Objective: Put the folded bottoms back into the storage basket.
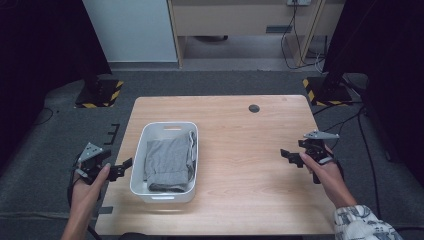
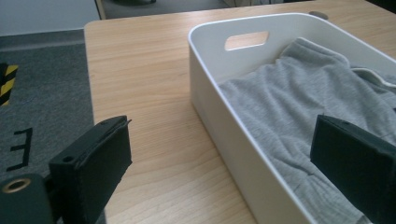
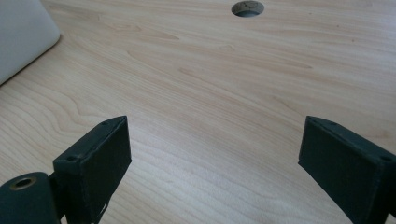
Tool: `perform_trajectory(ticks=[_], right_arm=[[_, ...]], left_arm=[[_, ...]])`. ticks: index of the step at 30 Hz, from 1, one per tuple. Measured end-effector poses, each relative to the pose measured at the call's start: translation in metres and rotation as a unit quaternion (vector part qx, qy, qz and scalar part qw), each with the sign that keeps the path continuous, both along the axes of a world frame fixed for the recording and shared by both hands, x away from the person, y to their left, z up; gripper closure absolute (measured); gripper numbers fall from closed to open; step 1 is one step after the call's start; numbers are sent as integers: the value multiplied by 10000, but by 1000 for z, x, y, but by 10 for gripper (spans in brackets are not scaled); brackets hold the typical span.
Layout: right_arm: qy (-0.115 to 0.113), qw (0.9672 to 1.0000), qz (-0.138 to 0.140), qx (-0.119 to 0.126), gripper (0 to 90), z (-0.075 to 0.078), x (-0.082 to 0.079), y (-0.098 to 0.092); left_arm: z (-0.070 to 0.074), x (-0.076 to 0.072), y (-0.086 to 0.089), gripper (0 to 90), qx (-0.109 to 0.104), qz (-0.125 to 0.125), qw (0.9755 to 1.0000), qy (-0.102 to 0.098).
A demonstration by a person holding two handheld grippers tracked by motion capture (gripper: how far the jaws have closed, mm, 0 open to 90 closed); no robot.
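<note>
Both claws hang spread and empty, so the approach looks barely begun: the grey garment (image 1: 169, 162) lies in the white bin (image 1: 150, 195) just ahead of the left claw (image 1: 124, 167), which must reach over the rim, the right claw (image 1: 287, 155) well apart above bare bench (image 1: 240, 150).

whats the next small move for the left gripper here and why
Probably ease the left gripper forward over the near wall of the white plastic bin and down onto the folded grey fabric garment. Its jaws stand open and empty beside the bin, already aimed at the cloth, while the right gripper waits open over the bare wooden table.
</note>
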State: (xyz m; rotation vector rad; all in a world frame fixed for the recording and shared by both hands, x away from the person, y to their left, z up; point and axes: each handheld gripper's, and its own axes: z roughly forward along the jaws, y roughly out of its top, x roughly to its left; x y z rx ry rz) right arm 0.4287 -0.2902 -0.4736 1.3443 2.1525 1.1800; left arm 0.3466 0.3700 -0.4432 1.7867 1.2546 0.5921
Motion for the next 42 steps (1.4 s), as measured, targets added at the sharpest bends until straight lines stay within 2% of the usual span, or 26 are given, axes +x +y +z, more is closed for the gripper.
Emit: perform_trajectory(ticks=[4,11,13,17,19,29,36,42], right_arm=[[25,10000,-61,-27,97,-6,-5,-5],[79,9999,-125,-88,104,-16,-12,-11],[84,9998,-140,-120,106,-20,-14,-11],[128,9996,-155,-195,109,-27,-17,-13],[158,9995,-168,-210,110,-30,-19,-13],[312,9989,-175,-300,112,-42,-22,-11],[353,9985,-98,-397,108,-48,-22,-4],[487,9978,-90,-443,101,-55,-22,-1]], left_arm=[[-5,0,8,46,19,91,9999,62],[-20,2,19,49,204,247,9991,268],[-25,2,20,52,229,242,9989,321],[-33,2,22,54,432,256,9979,413],[-38,3,23,55,435,251,9975,494],[-59,3,28,57,748,274,9930,876],[-67,4,26,57,818,258,9913,998],[-75,6,21,57,935,194,9891,1118]])
